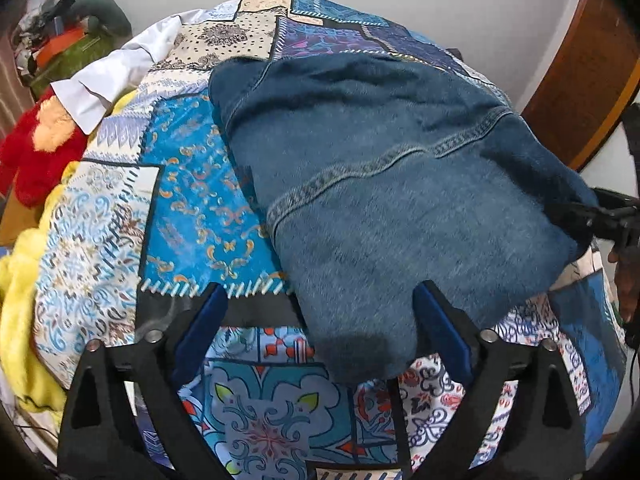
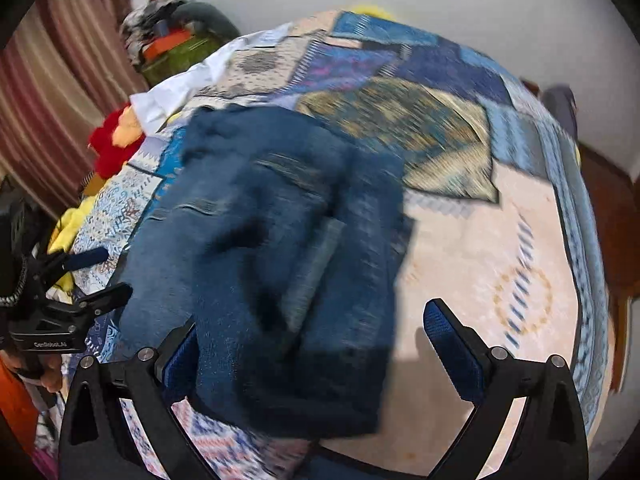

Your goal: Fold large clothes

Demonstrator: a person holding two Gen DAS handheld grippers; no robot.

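Nearest the bed's front edge, the left gripper point(image 1: 316, 312) gapes wide, the jeans' point(image 1: 384, 184) corner loose between its fingers. Right gripper point(image 2: 312, 340) spreads wide over the folded denim. Beyond, patchwork bedspread point(image 1: 192, 200), white shirt point(image 1: 112, 76).

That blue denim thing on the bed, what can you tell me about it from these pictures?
The denim garment is dark blue, heavy-looking cloth with lighter stitched seams, folded into a thick bundle. It lies on the patchwork bedspread, its near end between the open fingers of the left tool, which do not press it. The right tool stands open around its other side. That view is blurred, so contact is unclear.
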